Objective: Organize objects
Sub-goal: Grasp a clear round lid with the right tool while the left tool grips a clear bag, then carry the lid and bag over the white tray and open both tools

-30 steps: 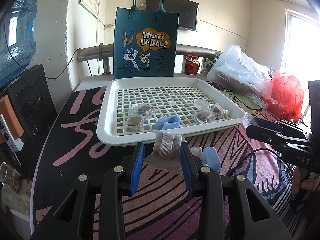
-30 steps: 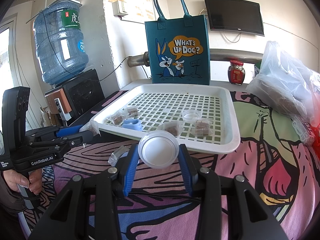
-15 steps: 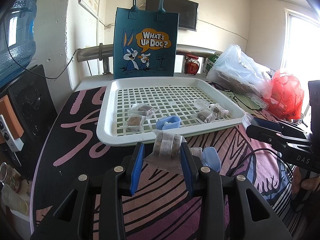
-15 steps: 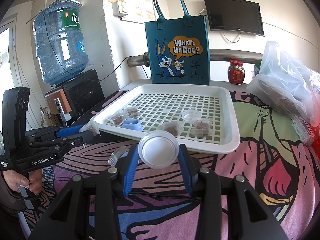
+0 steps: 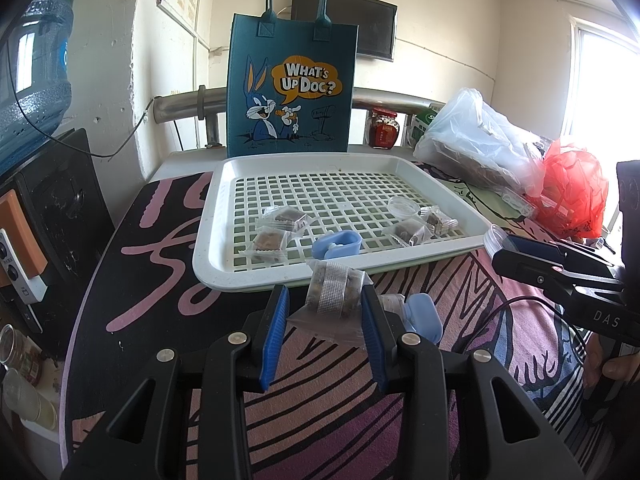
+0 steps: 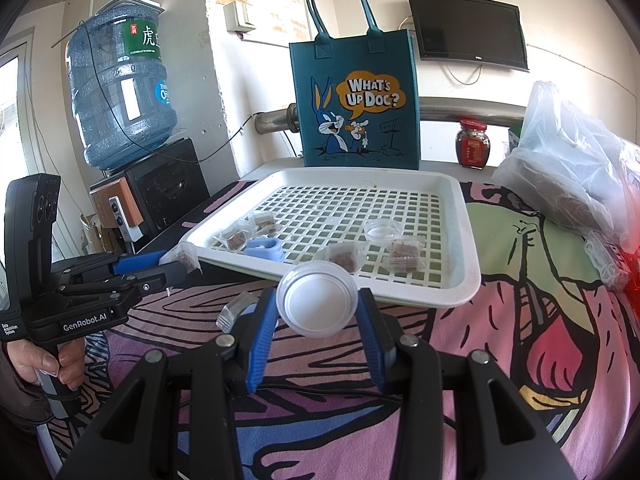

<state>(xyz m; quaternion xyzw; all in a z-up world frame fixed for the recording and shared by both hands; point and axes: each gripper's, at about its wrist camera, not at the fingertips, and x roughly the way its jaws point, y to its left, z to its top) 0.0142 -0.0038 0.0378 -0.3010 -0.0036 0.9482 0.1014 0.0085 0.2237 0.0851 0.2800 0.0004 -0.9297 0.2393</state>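
Nothing has shifted since the earlier frames: both grippers sit where they were, with the same grip. At far left a large blue water bottle [image 6: 120, 92] stands on a black dispenser cabinet [image 6: 160, 192]. Next comes the left gripper [image 5: 326, 314], its blue-padded jaws narrowed onto a clear-wrapped brown snack packet [image 5: 334, 294], which it holds just in front of the near rim of the white perforated plastic tray [image 5: 204, 264]; in the right wrist view the same gripper [image 6: 176, 258] shows at the tray's left corner with the packet at its tip, and a hand [image 6: 48, 360] grips its handle. On the tray's grid lie, from left to right, two wrapped brown snacks [image 5: 276, 228], a small blue plastic clip-shaped piece [image 5: 336, 242], two more wrapped snacks [image 5: 420, 226] and a small clear round cup [image 5: 402, 208]. Behind the tray a teal felt tote bag [image 6: 356, 100] printed with a cartoon rabbit stands upright. On the patterned pink and black cloth [image 6: 540, 340] in front of the tray lies a second blue plastic piece [image 5: 424, 312], just right of the left gripper's jaws. The right gripper [image 6: 316, 314] is closed on a round white plastic lid [image 6: 316, 300], held on edge before the tray's near rim. Further right stand a red-lidded glass jar [image 6: 474, 142], a translucent plastic bag [image 6: 576, 168] and a red plastic bag [image 5: 572, 188].
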